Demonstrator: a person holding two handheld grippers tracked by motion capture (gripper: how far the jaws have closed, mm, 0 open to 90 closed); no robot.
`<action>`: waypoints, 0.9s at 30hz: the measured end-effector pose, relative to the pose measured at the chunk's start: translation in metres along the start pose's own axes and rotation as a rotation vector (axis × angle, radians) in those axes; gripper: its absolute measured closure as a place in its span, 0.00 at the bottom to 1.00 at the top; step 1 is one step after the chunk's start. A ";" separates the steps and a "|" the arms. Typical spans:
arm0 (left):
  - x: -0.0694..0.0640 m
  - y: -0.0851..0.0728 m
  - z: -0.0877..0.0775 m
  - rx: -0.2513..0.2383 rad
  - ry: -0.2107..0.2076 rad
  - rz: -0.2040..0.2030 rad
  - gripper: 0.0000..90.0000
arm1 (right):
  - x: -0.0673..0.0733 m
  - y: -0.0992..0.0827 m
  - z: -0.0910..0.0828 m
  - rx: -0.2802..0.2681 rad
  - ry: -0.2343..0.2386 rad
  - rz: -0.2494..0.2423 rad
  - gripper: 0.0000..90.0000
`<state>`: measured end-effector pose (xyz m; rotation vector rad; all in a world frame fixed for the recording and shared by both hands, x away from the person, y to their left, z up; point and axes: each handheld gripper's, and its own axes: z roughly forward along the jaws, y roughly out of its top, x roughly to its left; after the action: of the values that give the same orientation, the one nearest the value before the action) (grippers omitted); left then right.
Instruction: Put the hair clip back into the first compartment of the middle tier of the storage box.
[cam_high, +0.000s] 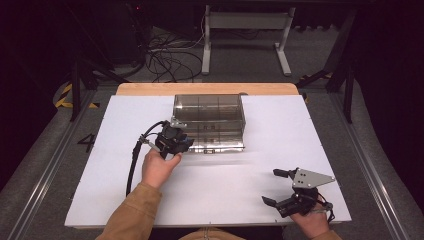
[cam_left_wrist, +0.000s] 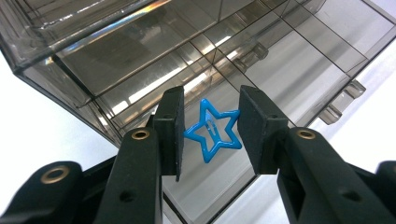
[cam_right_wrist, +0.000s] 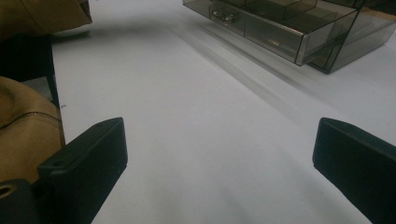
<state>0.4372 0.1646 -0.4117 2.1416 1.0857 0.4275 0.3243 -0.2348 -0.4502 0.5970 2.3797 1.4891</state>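
The left gripper (cam_left_wrist: 210, 133) pinches a blue star clip (cam_left_wrist: 212, 134) between its fingers (cam_left_wrist: 170, 128), just above the open smoky drawer box (cam_high: 209, 112) on the white counter (cam_high: 225, 190); the right gripper (cam_high: 281, 186) rests near the counter's front edge, fingers spread wide, holding nothing

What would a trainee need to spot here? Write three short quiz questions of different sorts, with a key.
1. True or false: the left hand-held gripper is shut on a blue star clip.
2. Which hand-held gripper has its jaws wide apart with nothing between them? A) left B) right
3. Fill in: the smoky clear organizer box stands on the white ____.

Key: 1 true; 2 B; 3 table.
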 end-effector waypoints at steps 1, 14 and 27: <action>0.000 0.000 0.000 -0.005 -0.001 -0.002 0.69 | 0.000 0.000 0.000 0.000 0.000 0.000 0.04; -0.005 0.002 -0.009 -0.045 0.002 0.010 0.64 | 0.000 0.000 0.000 0.002 0.003 -0.002 0.04; -0.014 0.003 -0.026 -0.088 -0.001 0.039 0.62 | 0.000 0.000 0.000 0.001 0.007 -0.003 0.04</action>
<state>0.4155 0.1634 -0.3911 2.0880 1.0074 0.4836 0.3242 -0.2347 -0.4503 0.5892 2.3852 1.4915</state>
